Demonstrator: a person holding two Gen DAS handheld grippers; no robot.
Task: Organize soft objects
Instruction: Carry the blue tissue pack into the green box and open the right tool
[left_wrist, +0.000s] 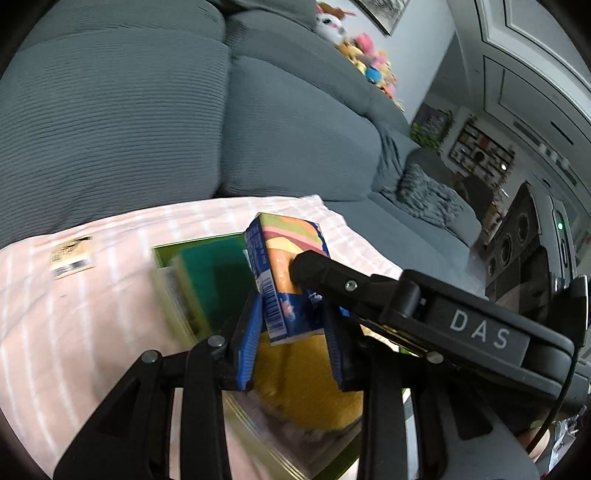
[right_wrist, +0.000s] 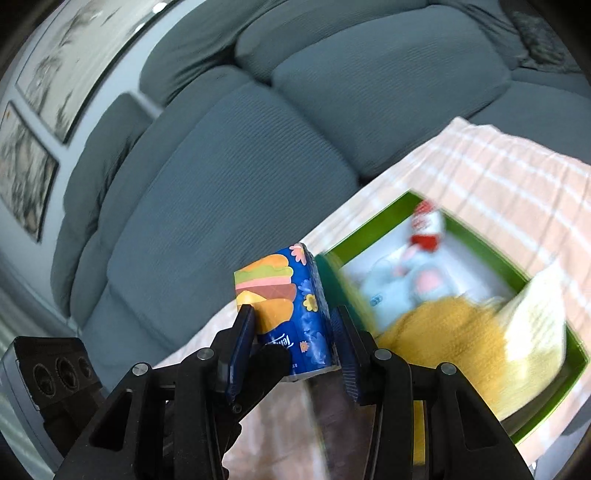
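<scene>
- Above the green tray (right_wrist: 546, 334), which sits on a pink striped cloth (left_wrist: 74, 302) spread before the grey sofa (left_wrist: 147, 110), a blue tissue pack (left_wrist: 280, 280) printed with a burger is held in the air by both tools at once.
- The left gripper (left_wrist: 291, 336) has its blue fingers (left_wrist: 249, 343) closed on the narrow sides of the pack's lower end.
- The right gripper (right_wrist: 291, 339) clamps the same lower end across its broad faces, its fingers (right_wrist: 345, 339) pressing the wrapper; in the left view one of its black tips lies on the burger face.
- The pack's long axis runs up and away from both sets of fingers, with the free end uppermost.
- The tray lies just below and beyond the pack; inside it are a yellow knitted cloth (right_wrist: 454, 332), a dark green item (left_wrist: 218, 273) and a blurred white and red package (right_wrist: 424, 229).
- Neither hand is clearly nearer; my guess is the pack goes down into the tray beside the yellow cloth.
</scene>
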